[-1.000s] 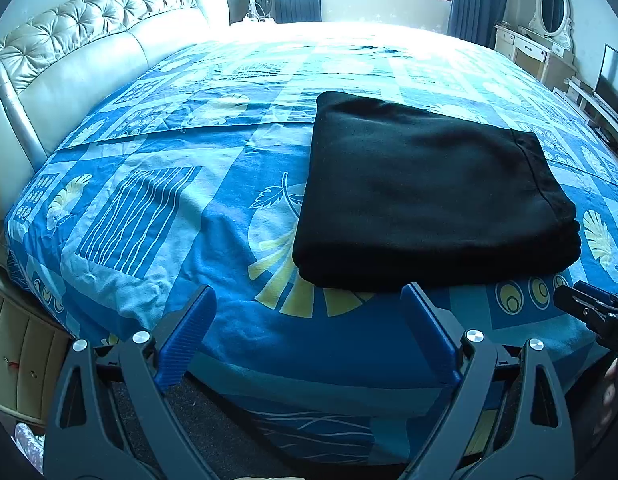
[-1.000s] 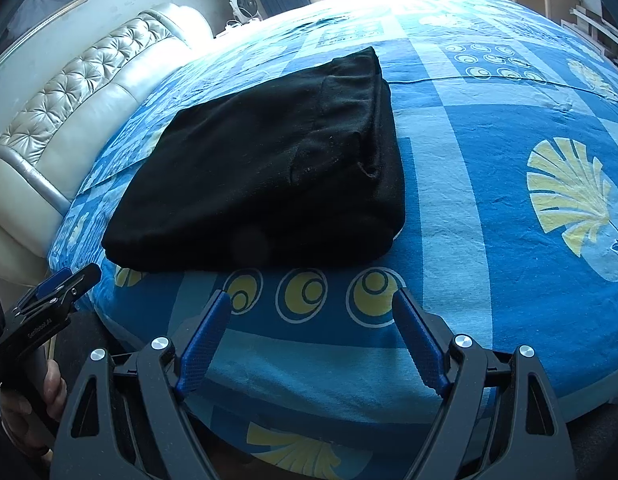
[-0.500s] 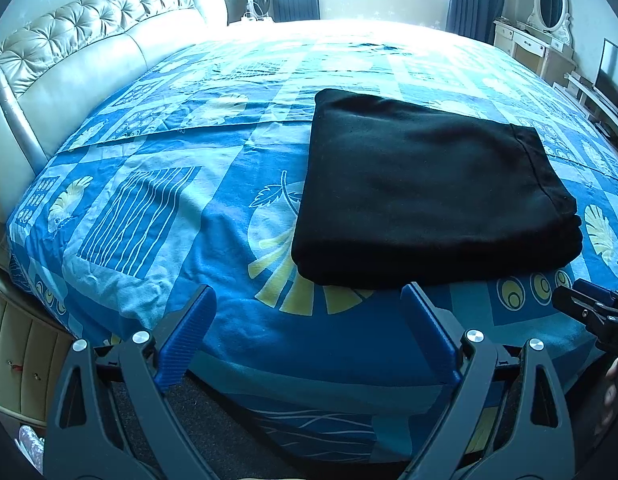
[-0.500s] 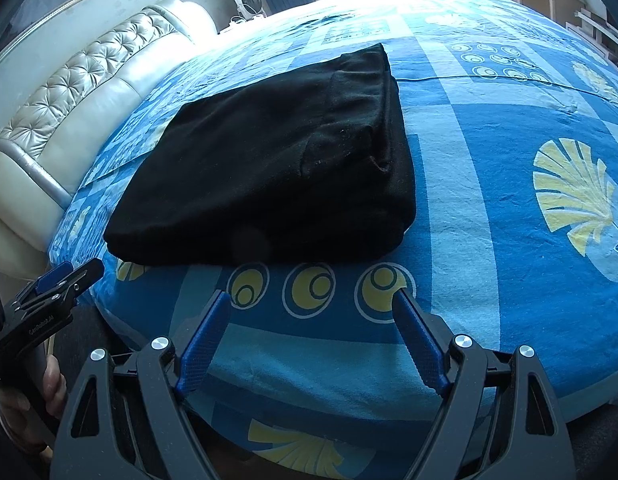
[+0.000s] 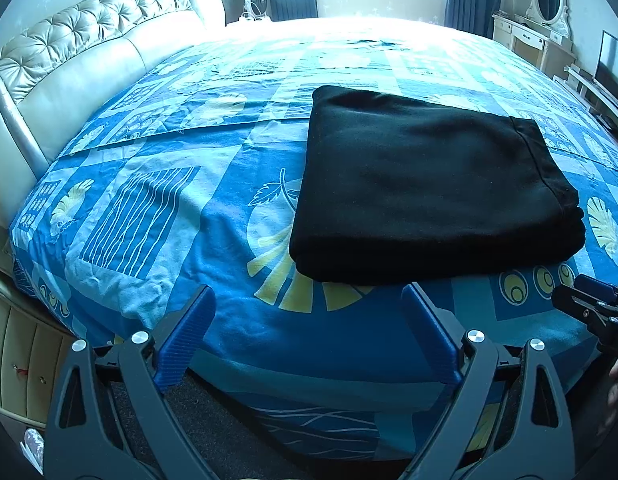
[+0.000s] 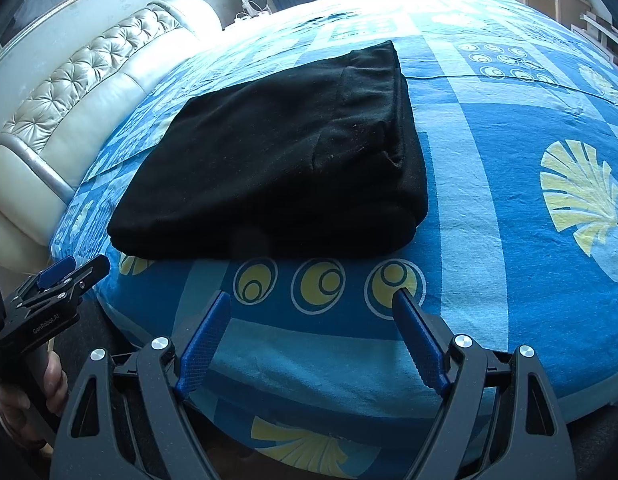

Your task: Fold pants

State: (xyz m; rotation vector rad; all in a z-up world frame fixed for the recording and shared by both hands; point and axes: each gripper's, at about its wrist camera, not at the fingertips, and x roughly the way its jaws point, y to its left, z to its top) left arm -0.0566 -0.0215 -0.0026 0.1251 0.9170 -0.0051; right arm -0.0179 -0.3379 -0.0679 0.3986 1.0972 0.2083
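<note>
The black pants [image 5: 425, 184] lie folded into a thick rectangle on the blue patterned bed sheet [image 5: 157, 200]. They also show in the right wrist view [image 6: 281, 160], with the waistband edge on the right side. My left gripper [image 5: 309, 292] is open and empty, just short of the pants' near edge. It shows from the side at the left of the right wrist view [image 6: 61, 276]. My right gripper [image 6: 313, 300] is open and empty, over the sheet in front of the pants. Its tip shows at the right of the left wrist view [image 5: 589, 300].
A tufted cream headboard [image 5: 81, 64] runs along the left of the bed. A dressing table with mirror [image 5: 545, 4] and a TV [image 5: 613, 64] stand at the far right. A fan [image 5: 257, 0] and blue curtains are by the window. The bed's edge drops off just below both grippers.
Both grippers have shifted slightly, so the pants sit a little further back in each view. The pants have not moved and both grippers stay open.
</note>
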